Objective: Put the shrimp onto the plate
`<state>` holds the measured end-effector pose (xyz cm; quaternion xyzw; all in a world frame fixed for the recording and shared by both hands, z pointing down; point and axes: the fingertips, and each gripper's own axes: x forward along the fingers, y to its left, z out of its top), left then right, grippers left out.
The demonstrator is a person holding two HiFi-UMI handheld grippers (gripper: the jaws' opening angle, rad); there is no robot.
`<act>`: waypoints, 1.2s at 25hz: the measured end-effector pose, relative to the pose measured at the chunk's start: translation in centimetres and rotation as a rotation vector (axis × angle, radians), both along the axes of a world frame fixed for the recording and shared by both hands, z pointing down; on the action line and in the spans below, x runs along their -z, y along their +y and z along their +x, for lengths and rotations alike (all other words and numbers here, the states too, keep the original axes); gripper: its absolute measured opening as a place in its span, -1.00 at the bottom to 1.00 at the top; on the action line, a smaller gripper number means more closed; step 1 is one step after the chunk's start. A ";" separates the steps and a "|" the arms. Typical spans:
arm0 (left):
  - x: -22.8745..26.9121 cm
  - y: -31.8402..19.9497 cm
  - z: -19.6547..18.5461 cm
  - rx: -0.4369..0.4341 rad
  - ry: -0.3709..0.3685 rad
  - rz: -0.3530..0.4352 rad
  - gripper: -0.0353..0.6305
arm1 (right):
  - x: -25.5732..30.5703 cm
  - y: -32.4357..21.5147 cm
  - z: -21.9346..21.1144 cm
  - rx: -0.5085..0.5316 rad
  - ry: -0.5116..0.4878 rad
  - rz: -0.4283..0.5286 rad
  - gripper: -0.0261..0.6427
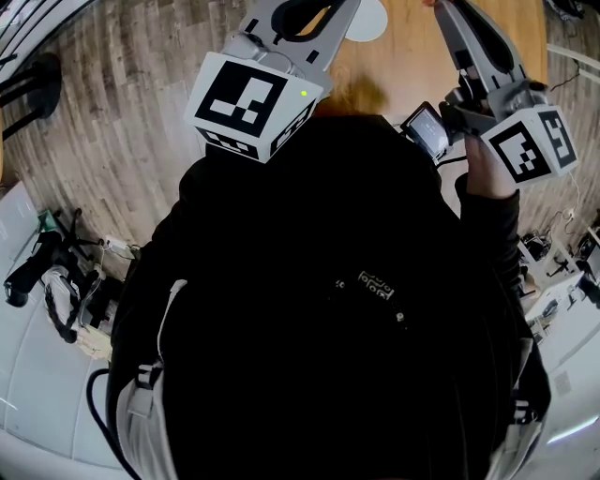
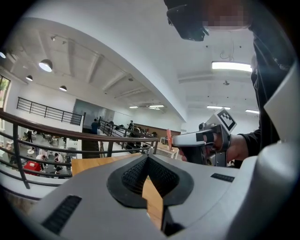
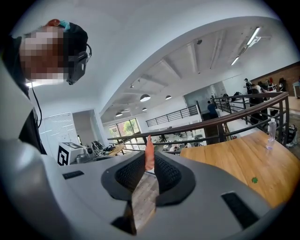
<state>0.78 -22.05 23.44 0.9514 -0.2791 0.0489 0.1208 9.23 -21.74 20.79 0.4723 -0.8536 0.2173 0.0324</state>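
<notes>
An orange shrimp [image 3: 149, 152] stands upright between the pads of my right gripper [image 3: 149, 161], which is shut on it and raised in the air. From the left gripper view the same shrimp [image 2: 169, 136] shows at the tip of the right gripper, with a hand [image 2: 239, 146] behind it. My left gripper [image 2: 147, 159] is shut with nothing between its fingertips. In the head view both marker cubes, left [image 1: 251, 103] and right [image 1: 530, 141], are held high in front of the person's black top. A white plate [image 1: 367, 19] peeks out at the top edge on the wooden table [image 1: 422, 47].
A clear bottle [image 3: 271, 131] and a small green speck [image 3: 254, 179] are on the wooden table [image 3: 234, 159]. A dark railing [image 3: 220, 124] runs behind it. Cables and gear [image 1: 56, 272] lie on the floor at the left.
</notes>
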 end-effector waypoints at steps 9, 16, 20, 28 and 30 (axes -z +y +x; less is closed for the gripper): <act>-2.0 -0.9 2.9 -0.055 -0.002 -0.035 -0.91 | -1.9 -0.6 2.3 -0.041 0.001 -0.031 -0.71; -1.6 -0.8 4.9 -0.105 0.016 -0.036 -0.91 | -2.3 0.5 5.2 -0.115 -0.006 -0.040 -0.71; -1.3 -0.4 6.6 -0.138 0.007 -0.037 -0.91 | -2.2 1.5 6.9 -0.144 -0.026 -0.045 -0.71; -1.9 -0.2 5.9 -0.141 -0.047 -0.034 -0.91 | -2.8 1.2 6.8 -0.121 -0.039 -0.057 -0.71; -2.0 -0.2 5.6 -0.123 -0.042 -0.050 -0.91 | -2.8 1.1 6.7 -0.114 -0.044 -0.059 -0.71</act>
